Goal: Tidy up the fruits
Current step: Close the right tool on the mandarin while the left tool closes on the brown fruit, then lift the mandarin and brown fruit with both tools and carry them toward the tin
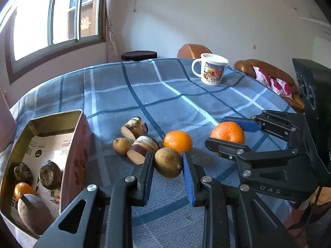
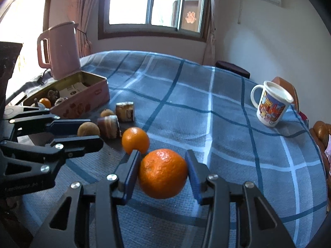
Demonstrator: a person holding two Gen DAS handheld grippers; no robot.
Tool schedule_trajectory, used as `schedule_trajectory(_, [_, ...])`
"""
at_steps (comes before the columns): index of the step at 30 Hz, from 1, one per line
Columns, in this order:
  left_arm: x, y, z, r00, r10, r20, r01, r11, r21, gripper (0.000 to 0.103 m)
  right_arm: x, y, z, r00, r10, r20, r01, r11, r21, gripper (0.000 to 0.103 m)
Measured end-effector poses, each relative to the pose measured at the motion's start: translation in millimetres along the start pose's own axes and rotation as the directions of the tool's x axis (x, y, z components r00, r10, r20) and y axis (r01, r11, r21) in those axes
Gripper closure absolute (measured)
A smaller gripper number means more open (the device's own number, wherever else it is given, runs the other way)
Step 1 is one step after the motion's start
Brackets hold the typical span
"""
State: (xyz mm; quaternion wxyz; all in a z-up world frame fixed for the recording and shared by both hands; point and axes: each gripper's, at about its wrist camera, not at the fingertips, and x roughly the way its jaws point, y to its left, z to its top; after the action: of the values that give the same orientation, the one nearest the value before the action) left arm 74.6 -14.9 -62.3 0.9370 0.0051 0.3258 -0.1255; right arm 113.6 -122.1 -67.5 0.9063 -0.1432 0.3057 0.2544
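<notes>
The left tongs (image 1: 168, 166) are clamped on a brown fruit (image 1: 168, 162), gripped across its middle just off the counter (image 1: 186, 103). The right tongs (image 2: 163, 171) are clamped on a large orange (image 2: 163, 173), held clear of the cloth. The tin (image 1: 68, 144), the landmark here, stands to the left of both; a small orange, two dark fruits and a brown one already lie in it.

Between the brown fruit and the tin lie two cut pieces (image 1: 142, 148) and a smaller brown fruit (image 1: 121, 145); a second orange (image 1: 178, 142) sits just right of them. A mug (image 1: 211, 69) stands far beyond the tin, toward the counter's back edge, and a pink jug (image 2: 60, 51) just behind the tin.

The step is judged to be carrying both fruits to the tin. The brown fruit should be lifted above the tin's near wall before being moved across, so the loose pieces are not knocked. The fruits should be released low over bare floor in the tin, one hand at a time, so the tongs do not collide.
</notes>
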Motion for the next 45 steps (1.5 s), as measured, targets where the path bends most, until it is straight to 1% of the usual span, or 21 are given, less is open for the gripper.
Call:
schedule_trajectory(4, [-2.4, -0.6, 0.4, 1.000, 0.009, 0.017, -0.009, 1.000, 0.005, 0.074, -6.2, 0.7, 0.3, 0.999, 0.000, 0.033, 0.000, 1.000, -0.001, 0.056])
schedule_trajectory(15, [-12.0, 0.6, -0.5, 0.997, 0.044, 0.064, -0.043, 0.999, -0.006, 0.074, -17.2, -0.9, -0.7, 0.996, -0.002, 0.092, 0.001, 1.000, 0.009, 0.056])
schedule_trajectory(24, [-20.8, 3.4, -1.4, 0.992, 0.066, 0.107, -0.063, 0.998, -0.026, 0.074, -28.9, -0.4, -2.4, 0.989, -0.009, 0.149, 0.007, 1.000, 0.013, 0.056])
schedule_trajectory(45, [-31.6, 2.7, -2.9, 0.981, 0.094, 0.168, -0.089, 0.995, -0.036, 0.074, -43.4, 3.0, -5.5, 0.973, -0.013, 0.229, 0.016, 1.000, -0.011, 0.056])
